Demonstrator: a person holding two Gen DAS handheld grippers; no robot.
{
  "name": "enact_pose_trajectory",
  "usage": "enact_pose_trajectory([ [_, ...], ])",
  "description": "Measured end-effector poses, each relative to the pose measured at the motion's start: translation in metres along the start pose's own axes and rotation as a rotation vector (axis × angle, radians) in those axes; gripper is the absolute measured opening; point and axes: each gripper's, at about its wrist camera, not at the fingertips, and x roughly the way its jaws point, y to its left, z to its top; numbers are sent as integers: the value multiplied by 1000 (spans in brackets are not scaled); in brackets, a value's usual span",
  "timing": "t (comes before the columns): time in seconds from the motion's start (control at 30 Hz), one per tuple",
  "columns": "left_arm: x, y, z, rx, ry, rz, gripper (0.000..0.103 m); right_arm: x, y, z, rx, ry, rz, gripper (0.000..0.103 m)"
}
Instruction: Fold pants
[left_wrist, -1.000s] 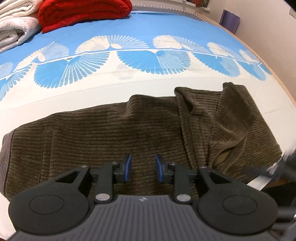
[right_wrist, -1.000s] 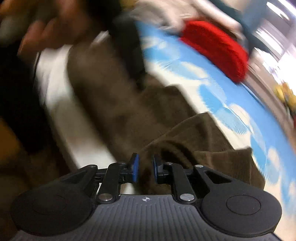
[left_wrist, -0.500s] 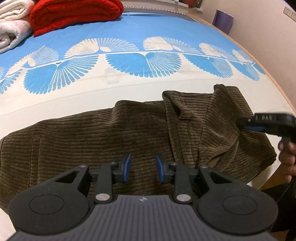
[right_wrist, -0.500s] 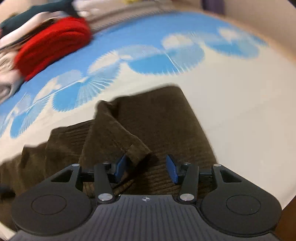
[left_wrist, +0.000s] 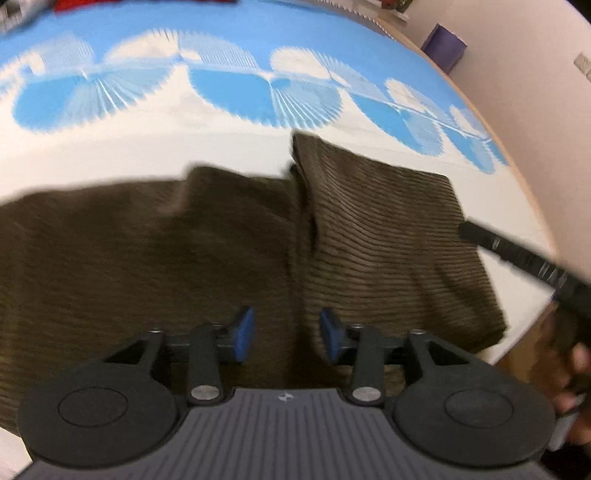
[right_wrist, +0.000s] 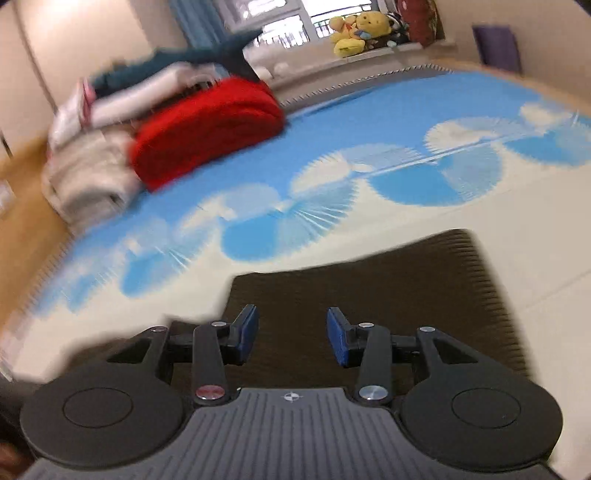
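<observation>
Both my left claw (left_wrist: 284, 334) and right claw (right_wrist: 291, 334) gape empty over the pants (left_wrist: 184, 258), whose loose folded flap (left_wrist: 388, 236) ahead could slide open if nudged.

My left gripper (left_wrist: 286, 334) hangs with jaws apart, gripping nothing; my right gripper (right_wrist: 291, 332) likewise gapes, empty.

The left wrist view sits low and close over the brown pants (left_wrist: 229, 251), facing across the bed (left_wrist: 110, 155) toward its far edge and the wall. The right wrist view sits just as close over the pants (right_wrist: 388, 280), facing up the bed (right_wrist: 369, 110) toward the red blanket (right_wrist: 207, 129) and window. Both share the pants and the blue-and-white bedspread.
</observation>
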Motion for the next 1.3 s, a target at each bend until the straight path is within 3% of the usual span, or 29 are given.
enact_pose_trajectory([
  [0.1,14,-3,-1,-24,63,-49,59,-11,-11,-11,-81,37,-132,44],
  [0.17,24,-6,-4,-17,102,-45,59,-22,-33,-18,-84,66,-231,51],
  [0.23,32,-10,-7,-5,130,-33,59,-28,-55,-25,-62,95,-351,56],
  [0.33,44,-14,-14,-3,172,-56,57,-38,-92,-36,55,141,-410,59],
  [0.37,46,-15,-16,-3,179,-66,54,-39,-102,-40,99,163,-406,62],
  [0.5,43,-17,-22,12,151,-80,21,-42,-131,-51,297,213,-289,69],
  [0.6,24,-17,-22,19,101,-126,17,-40,-136,-54,371,238,-232,70],
  [0.73,-19,-11,-27,22,3,-208,16,-32,-130,-53,358,254,-222,75],
  [0.83,-15,-6,-38,69,65,-115,16,-27,-126,-53,350,265,-218,79],
  [0.93,1,0,-42,67,134,-15,28,-19,-121,-54,327,294,-216,80],
  [0.97,1,-1,-40,72,116,-8,40,-17,-119,-54,312,301,-227,81],
  [1.0,-3,-2,-36,69,78,-2,42,-17,-118,-55,302,302,-240,81],
  [1.07,-13,-7,-29,78,-2,-1,42,-16,-118,-56,309,311,-250,81],
  [1.17,-17,-19,-26,113,-54,-91,41,-15,-119,-55,320,313,-251,79],
  [1.23,-7,-33,-29,159,-11,-132,41,-14,-117,-55,298,312,-250,71],
  [1.3,16,-47,-39,234,92,-84,41,-15,-113,-53,272,309,-238,65],
])
